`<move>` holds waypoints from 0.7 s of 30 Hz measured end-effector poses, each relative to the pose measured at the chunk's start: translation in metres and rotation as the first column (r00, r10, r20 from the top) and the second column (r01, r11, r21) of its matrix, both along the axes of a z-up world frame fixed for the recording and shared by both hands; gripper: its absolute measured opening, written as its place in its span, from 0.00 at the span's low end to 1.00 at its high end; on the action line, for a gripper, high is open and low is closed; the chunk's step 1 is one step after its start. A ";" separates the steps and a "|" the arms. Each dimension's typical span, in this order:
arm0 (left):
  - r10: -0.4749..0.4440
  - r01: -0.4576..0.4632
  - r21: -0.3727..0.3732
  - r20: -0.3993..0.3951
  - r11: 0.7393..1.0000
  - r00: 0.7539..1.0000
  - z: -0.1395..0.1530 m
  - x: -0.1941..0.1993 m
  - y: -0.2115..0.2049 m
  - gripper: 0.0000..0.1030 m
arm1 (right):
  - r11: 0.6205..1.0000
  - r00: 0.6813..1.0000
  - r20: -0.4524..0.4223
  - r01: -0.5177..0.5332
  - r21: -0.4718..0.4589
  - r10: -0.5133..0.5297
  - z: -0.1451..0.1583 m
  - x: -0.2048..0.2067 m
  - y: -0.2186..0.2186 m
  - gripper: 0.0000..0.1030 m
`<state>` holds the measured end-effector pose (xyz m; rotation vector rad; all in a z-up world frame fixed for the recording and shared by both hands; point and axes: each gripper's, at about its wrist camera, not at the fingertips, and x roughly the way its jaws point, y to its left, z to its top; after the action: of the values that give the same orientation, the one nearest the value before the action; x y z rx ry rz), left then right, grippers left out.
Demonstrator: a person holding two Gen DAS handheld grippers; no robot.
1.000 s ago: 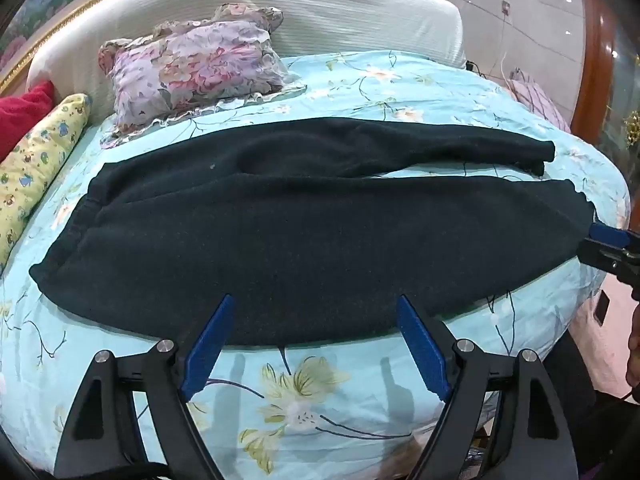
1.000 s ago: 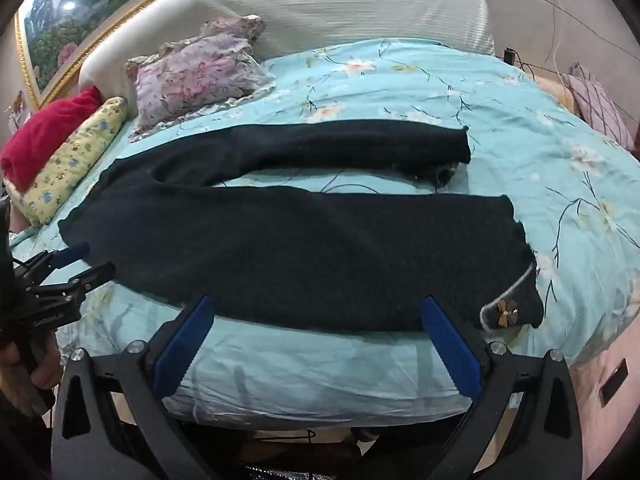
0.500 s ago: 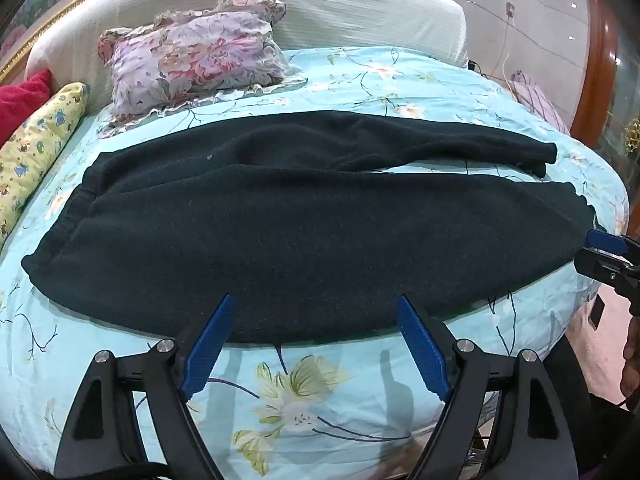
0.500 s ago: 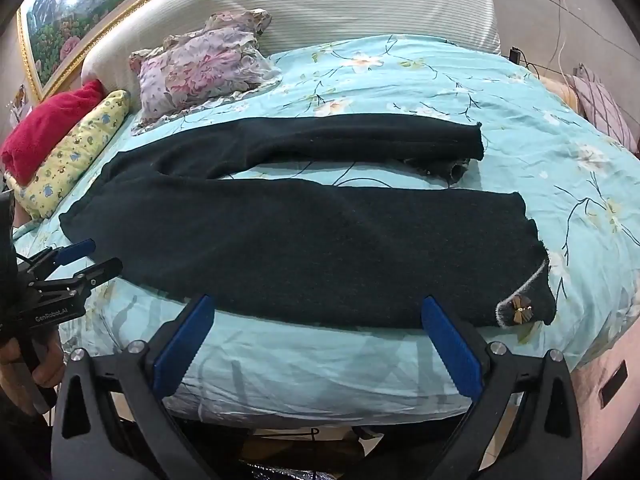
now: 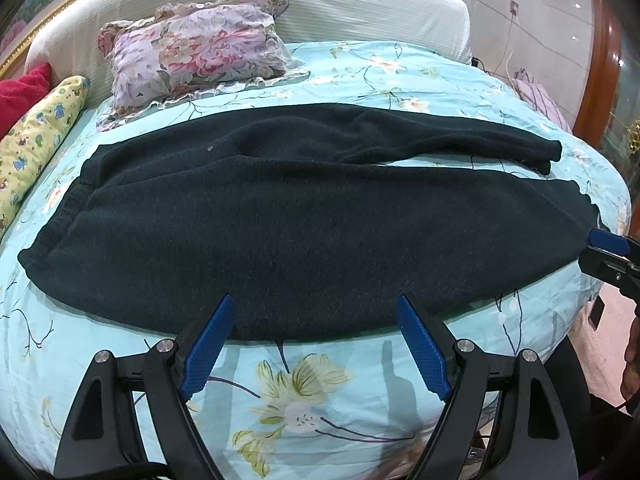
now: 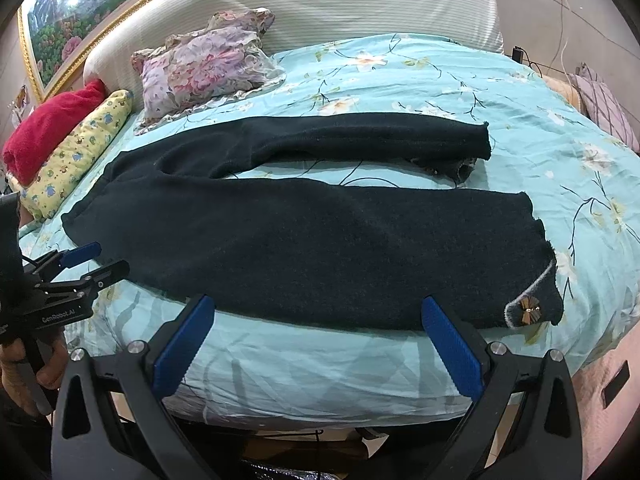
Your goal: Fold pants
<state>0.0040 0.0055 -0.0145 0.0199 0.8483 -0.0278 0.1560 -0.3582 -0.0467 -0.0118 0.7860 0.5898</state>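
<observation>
Pants just beyond spread jaws

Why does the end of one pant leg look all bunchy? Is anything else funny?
The far leg's cuff is tucked under itself and crumpled, so it isn't lying flat like the near leg's cuff. The rest of the dark pants lie spread out on the flowered bedspread. Nothing else looks odd.

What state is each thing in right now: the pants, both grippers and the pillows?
pants: spread flat on the bed, legs apart, unfolded.
left gripper: open, empty, at the pants' near edge.
right gripper: open, empty, at the near edge.
floral pillow: lying against the headboard.
yellow pillow: lying at the bed's edge.
</observation>
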 end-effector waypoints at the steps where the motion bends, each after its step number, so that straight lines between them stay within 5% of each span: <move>1: 0.000 0.000 0.001 -0.001 1.000 1.000 0.000 0.001 0.000 0.81 | 1.000 1.000 0.001 0.000 0.001 0.000 0.001 0.000 0.000 1.00; 21: 0.009 -0.009 -0.025 -0.008 1.000 1.000 -0.005 -0.002 0.003 0.81 | 1.000 1.000 -0.001 -0.003 0.004 0.003 0.001 0.000 0.002 1.00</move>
<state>0.0023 0.0083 -0.0196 -0.0077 0.8563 -0.0301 0.1560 -0.3559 -0.0454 -0.0092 0.7863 0.5940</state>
